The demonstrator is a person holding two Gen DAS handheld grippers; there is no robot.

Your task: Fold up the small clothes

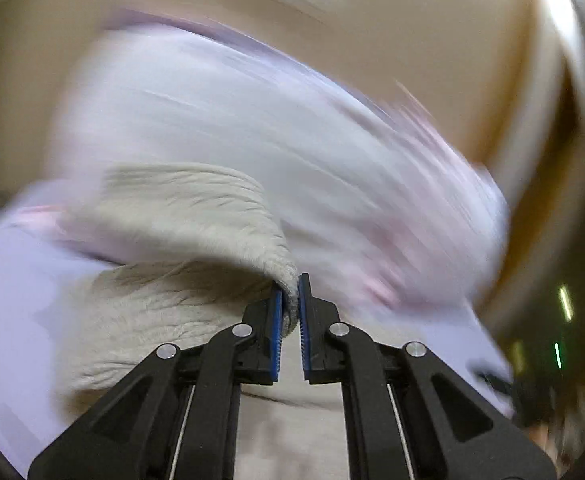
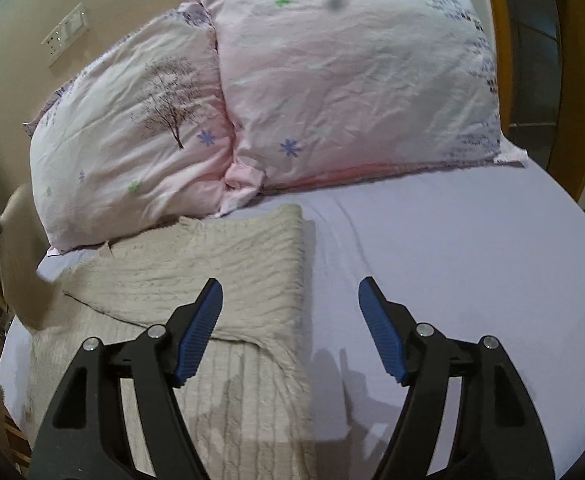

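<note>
A cream cable-knit sweater (image 2: 220, 264) lies on the lilac bed sheet (image 2: 452, 260), partly folded, its right sleeve laid across the body. My left gripper (image 1: 288, 304) is shut on a corner of the sweater (image 1: 164, 216) and holds that part lifted; the left wrist view is blurred by motion. That lifted part shows as a blurred cream shape (image 2: 24, 256) at the left edge of the right wrist view. My right gripper (image 2: 290, 300) is open and empty, just above the sweater's right edge.
Two pink patterned pillows (image 2: 332, 88) lie at the head of the bed behind the sweater, blurred in the left wrist view (image 1: 252, 120). A beige wall with a switch plate (image 2: 66, 32) is at the back left. A wooden door frame (image 2: 504, 40) stands at the right.
</note>
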